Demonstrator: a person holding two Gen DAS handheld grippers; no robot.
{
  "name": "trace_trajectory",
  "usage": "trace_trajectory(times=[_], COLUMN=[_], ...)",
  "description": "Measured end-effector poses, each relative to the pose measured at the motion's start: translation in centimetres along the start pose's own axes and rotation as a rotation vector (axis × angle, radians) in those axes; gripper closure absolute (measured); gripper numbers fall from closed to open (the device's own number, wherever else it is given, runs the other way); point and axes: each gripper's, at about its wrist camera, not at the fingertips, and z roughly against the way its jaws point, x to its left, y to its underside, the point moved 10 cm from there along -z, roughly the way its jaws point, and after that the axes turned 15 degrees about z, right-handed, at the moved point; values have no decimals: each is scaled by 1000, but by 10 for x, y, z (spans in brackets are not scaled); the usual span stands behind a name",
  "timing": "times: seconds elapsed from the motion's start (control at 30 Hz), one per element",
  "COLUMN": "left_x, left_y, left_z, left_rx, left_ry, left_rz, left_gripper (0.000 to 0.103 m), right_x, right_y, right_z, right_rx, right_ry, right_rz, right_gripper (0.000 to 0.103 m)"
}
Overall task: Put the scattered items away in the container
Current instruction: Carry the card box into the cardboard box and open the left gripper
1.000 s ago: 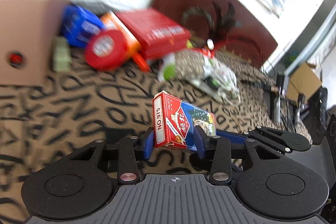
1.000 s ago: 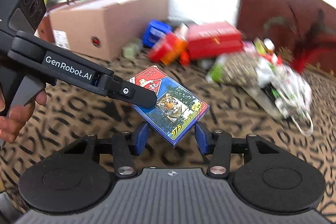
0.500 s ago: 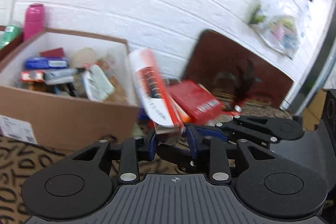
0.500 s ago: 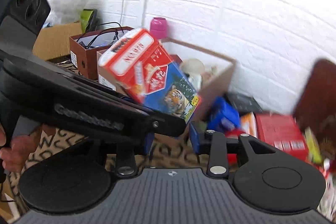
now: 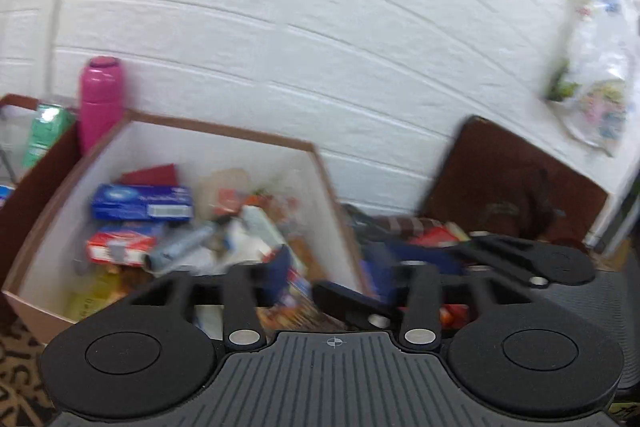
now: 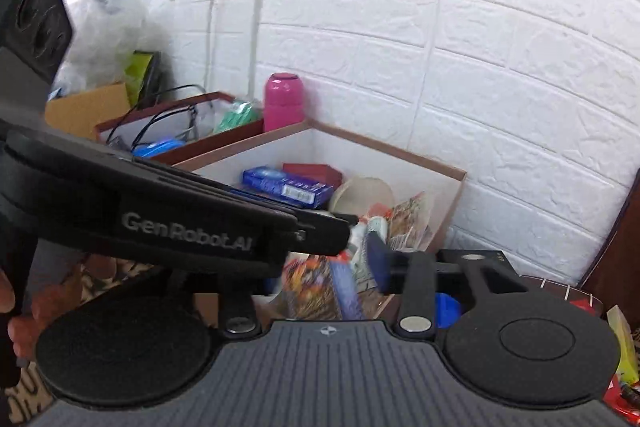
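Released, card box [image 6: 320, 287] lies in container [image 6: 452, 203] below both grippers' opening, empty fingers [image 5: 280, 267].

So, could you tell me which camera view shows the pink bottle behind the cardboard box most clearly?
The right wrist view: the pink bottle stands sharp and whole above the cardboard box rim, against the white wall. In the left wrist view the bottle sits near the left edge, motion-blurred, its base hidden by the box corner.

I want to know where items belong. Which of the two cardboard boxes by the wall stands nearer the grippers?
The white-lined box crammed with packets. The other box, holding cables, sits behind it, farther along the wall beside the pink bottle.
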Motion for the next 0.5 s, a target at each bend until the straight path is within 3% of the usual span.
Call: trace_trajectory(times=[0.03,0.07,0.1,0.13,0.2,0.27,0.5], left_x=[12,21,30,36,46,50,29], left_y=[-2,-3,-2,1,8,13,27], left_z=[-1,0,0,-2,-7,-9,-8], left_rx=[-24,-45,-44,-25,21,15,4], left_ry=[-49,-70,-62,-44,-39,-42,-59], left_rz=[26,50,68,86,136,152,29], left_gripper=[0,0,0,0,0,0,0], right_x=[-5,-10,-11,-12,-14,-14,-3], right_y=[3,8,13,19,30,38,41], right_z=[-3,-3,-3,-2,-3,-6,-11], right_rx=[9,9,3,0,7,23,31], right_ry=[26,39,32,23,30,31,-21], right_rz=[-7,-15,-24,-35,-55,-67,-137], right_gripper=[33,32,25,14,7,4,1])
